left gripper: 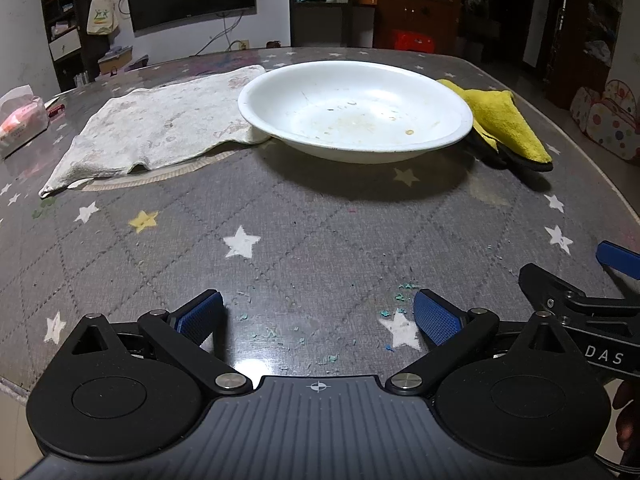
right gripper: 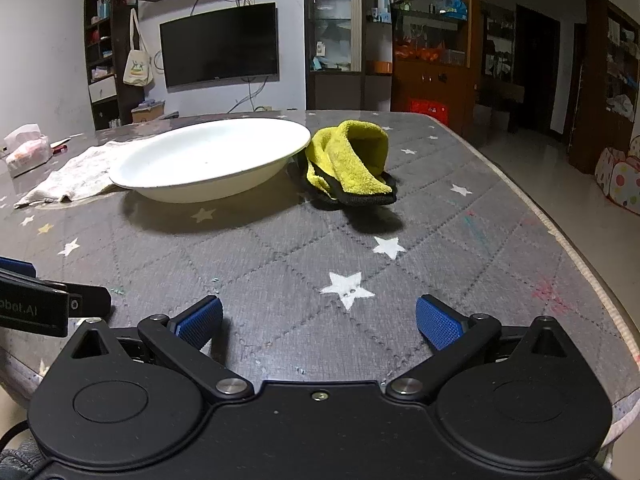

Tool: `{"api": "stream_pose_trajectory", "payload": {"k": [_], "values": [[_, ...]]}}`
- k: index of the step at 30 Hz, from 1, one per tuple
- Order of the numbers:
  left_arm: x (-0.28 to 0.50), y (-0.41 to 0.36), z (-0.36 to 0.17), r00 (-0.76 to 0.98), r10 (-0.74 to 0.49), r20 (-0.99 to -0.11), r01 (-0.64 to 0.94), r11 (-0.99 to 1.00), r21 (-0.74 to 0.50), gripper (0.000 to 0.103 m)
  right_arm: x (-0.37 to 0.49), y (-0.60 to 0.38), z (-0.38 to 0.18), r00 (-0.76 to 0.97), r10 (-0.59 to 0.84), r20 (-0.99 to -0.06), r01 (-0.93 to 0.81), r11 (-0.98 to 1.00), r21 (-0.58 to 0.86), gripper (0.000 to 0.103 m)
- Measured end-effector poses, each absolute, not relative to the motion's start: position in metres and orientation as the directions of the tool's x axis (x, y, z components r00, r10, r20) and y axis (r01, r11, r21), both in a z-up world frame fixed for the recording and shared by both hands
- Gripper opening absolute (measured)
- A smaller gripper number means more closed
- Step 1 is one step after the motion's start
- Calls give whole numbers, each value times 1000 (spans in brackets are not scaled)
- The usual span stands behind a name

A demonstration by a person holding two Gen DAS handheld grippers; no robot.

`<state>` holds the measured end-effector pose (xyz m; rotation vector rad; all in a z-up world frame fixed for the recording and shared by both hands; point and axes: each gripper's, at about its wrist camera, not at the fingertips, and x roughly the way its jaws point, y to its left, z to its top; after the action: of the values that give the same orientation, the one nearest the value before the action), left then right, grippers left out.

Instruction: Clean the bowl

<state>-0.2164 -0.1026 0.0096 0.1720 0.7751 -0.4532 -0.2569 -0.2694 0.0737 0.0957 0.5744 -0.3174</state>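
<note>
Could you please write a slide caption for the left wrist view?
Open left gripper faces a soiled shallow white bowl between a stained white towel and a folded yellow cloth.

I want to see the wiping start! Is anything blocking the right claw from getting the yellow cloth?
No. Only bare starry table mat shows between the open right claw and the yellow cloth, which lies beside the bowl.
</note>
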Motion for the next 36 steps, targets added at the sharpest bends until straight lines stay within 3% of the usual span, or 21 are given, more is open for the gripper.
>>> {"api": "stream_pose_trajectory", "payload": {"k": [12,20,33,36], "values": [[-190,-82,15,673,-281,-685,402,915,19,102,-258,-295,79,771,-302,-561,376,926,18,103],[-125,-47,34,734,-243,-634,329,944,19,102,-241,-338,90,734,-373,-568,432,901,-33,103],[8,-27,29,761,-125,-637,246,964,105,102,-183,-424,95,667,-452,-592,542,840,-31,103],[26,-17,26,750,-166,-641,275,958,75,102,-173,-433,91,663,-445,-602,541,841,-26,103]]}}
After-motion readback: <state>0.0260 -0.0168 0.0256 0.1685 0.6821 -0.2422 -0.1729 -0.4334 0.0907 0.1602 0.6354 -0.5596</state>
